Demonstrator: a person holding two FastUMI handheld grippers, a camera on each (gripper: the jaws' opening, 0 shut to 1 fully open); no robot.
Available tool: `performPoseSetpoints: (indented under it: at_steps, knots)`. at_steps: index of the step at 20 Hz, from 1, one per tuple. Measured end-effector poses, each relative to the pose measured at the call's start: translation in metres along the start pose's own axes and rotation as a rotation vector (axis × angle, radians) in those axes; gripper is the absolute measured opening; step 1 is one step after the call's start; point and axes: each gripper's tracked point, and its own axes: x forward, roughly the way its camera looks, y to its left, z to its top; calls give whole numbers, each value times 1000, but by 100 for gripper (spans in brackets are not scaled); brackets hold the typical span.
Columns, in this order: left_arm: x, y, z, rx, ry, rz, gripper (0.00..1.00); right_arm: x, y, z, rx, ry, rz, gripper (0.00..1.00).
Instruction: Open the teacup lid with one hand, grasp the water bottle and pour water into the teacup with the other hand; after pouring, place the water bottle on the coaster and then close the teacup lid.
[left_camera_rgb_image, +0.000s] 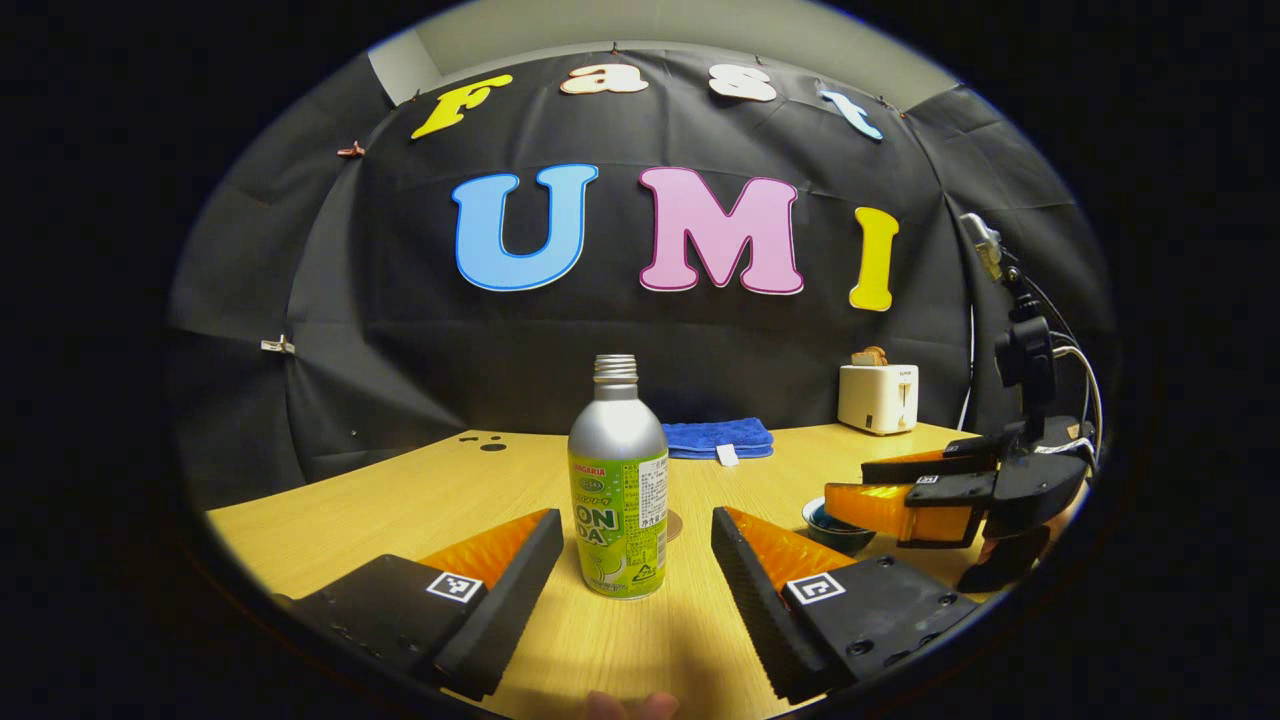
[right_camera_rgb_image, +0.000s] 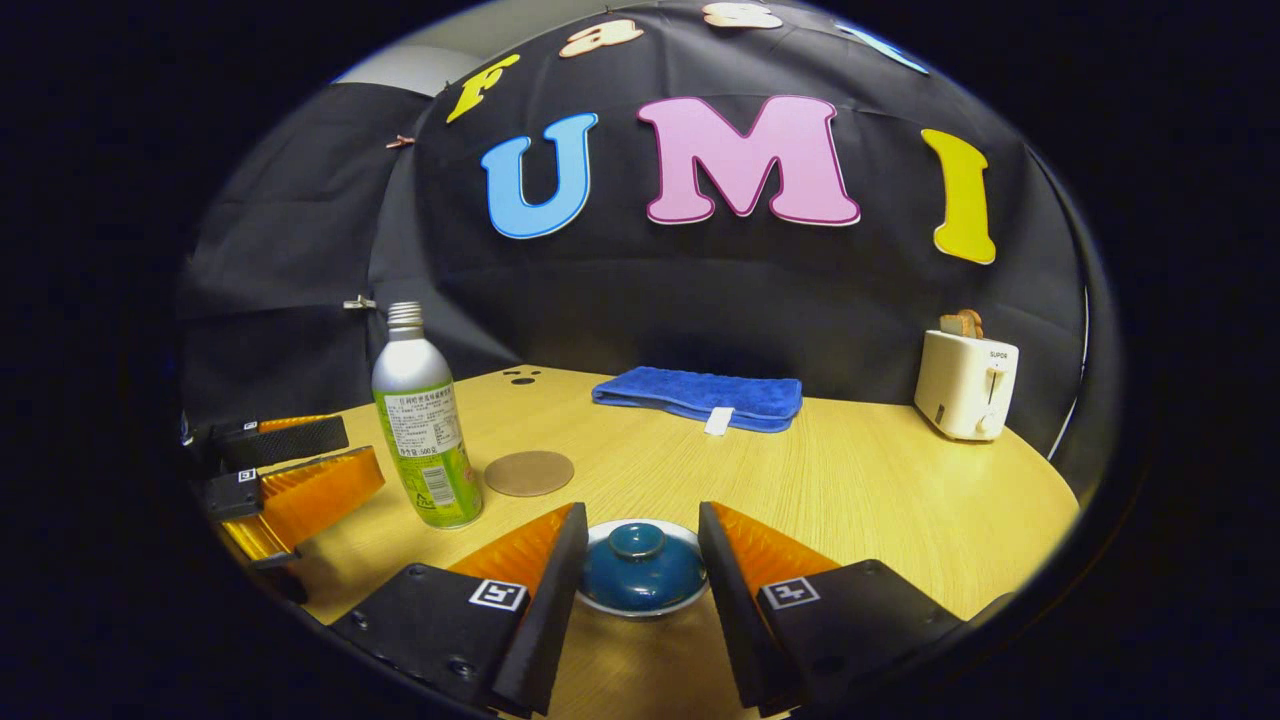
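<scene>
- The water bottle (left_camera_rgb_image: 618, 480) near the worktop's middle has a green label: the red word at its top is too small to make out, with large white letters "ON" over "DA" below.
- Its back label (right_camera_rgb_image: 425, 440) carries fine print and a barcode, too small to read.
- The toaster (right_camera_rgb_image: 965, 386) at the worktop's far right corner reads "SUPOR".

The left tongs (left_camera_rgb_image: 637, 560) stood wide open, low over the desk (left_camera_rgb_image: 400, 500), one finger on each side of the bottle (left_camera_rgb_image: 618, 480) and clear of it. In the right gripper view the same tongs (right_camera_rgb_image: 290, 470) reached in level from the left edge. The right tongs (right_camera_rgb_image: 640, 570) were open too, straddling the teacup lid (right_camera_rgb_image: 642, 568) without pressing it. In the left gripper view they (left_camera_rgb_image: 900, 490) hung at the right, fingers pointing left.
</scene>
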Motion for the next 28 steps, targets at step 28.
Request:
performPoseSetpoints:
  at_steps: [28]
  knots:
    - [60,18,1,0,3,70,95,-74,-64,19,36,-212,-122,30]
